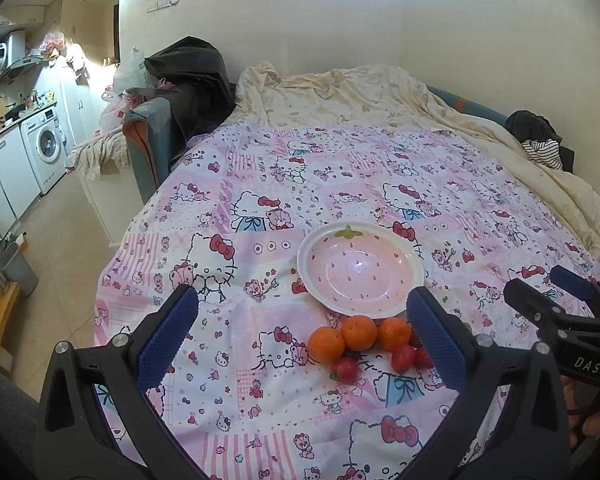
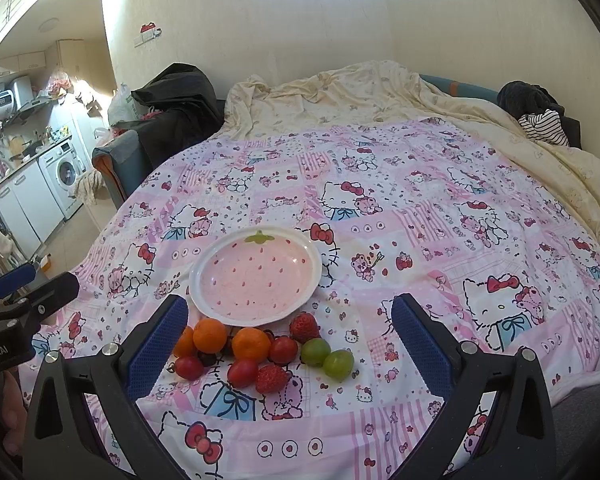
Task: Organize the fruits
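Blue-padded fingers of the left gripper point(image 1: 300, 332) stood spread wide, holding nothing, hovering above the bedspread point(image 1: 260, 412) with the fruit pile just ahead between them. Right gripper point(image 2: 290, 344) likewise gaped wide and held nothing, poised over the same pile from the other side; each gripper showed at the edge of the other's view. Fruit lay loose on the cloth: three oranges point(image 2: 210, 335) touching in a row, cherry tomatoes point(image 2: 242, 373) and strawberries point(image 2: 271, 378) packed against them, two green grapes point(image 2: 339, 364) side by side at the right end. Pink strawberry-patterned plate point(image 2: 204, 268) sat just beyond the pile, its near rim about touching the oranges, nothing in it. Beyond the plate the patterned bedspread ran flat and open to a rumpled cream quilt point(image 2: 340, 96) at the wall; the bed's left edge dropped to tiled floor.
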A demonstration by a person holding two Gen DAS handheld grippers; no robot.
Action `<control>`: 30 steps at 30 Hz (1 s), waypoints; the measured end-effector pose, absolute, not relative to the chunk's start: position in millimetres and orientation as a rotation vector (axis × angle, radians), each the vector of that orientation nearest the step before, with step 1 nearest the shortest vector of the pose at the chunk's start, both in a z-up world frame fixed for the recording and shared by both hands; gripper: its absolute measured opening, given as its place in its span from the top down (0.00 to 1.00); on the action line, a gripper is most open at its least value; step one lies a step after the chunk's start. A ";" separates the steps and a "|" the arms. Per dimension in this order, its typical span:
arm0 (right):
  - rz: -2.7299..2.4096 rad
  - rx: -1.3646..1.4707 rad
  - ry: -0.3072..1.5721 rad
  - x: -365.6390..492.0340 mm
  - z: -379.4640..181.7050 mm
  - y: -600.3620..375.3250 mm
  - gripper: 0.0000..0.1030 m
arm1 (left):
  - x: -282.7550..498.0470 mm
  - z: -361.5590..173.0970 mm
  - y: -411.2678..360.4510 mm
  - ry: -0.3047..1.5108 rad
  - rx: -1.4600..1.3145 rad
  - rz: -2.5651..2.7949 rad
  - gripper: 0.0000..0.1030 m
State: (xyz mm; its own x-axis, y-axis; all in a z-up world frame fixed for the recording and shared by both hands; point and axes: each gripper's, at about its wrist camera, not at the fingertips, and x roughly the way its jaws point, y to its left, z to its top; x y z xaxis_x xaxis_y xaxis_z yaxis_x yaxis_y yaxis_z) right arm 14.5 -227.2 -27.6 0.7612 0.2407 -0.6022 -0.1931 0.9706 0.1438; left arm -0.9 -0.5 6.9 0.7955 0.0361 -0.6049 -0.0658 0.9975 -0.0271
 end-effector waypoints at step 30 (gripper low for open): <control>0.233 0.065 0.670 17.8 -31.3 -224.2 0.00 | -0.4 6.2 1.9 0.651 -0.058 0.059 0.00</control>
State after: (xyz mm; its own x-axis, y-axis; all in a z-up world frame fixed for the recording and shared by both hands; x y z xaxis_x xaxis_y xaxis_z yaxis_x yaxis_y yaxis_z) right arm 17.8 -224.2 -31.3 0.7588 0.2350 -0.6074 -0.1931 0.9719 0.1348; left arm -0.4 1.9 6.2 0.7941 0.0371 -0.6067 -0.0735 0.9967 -0.0353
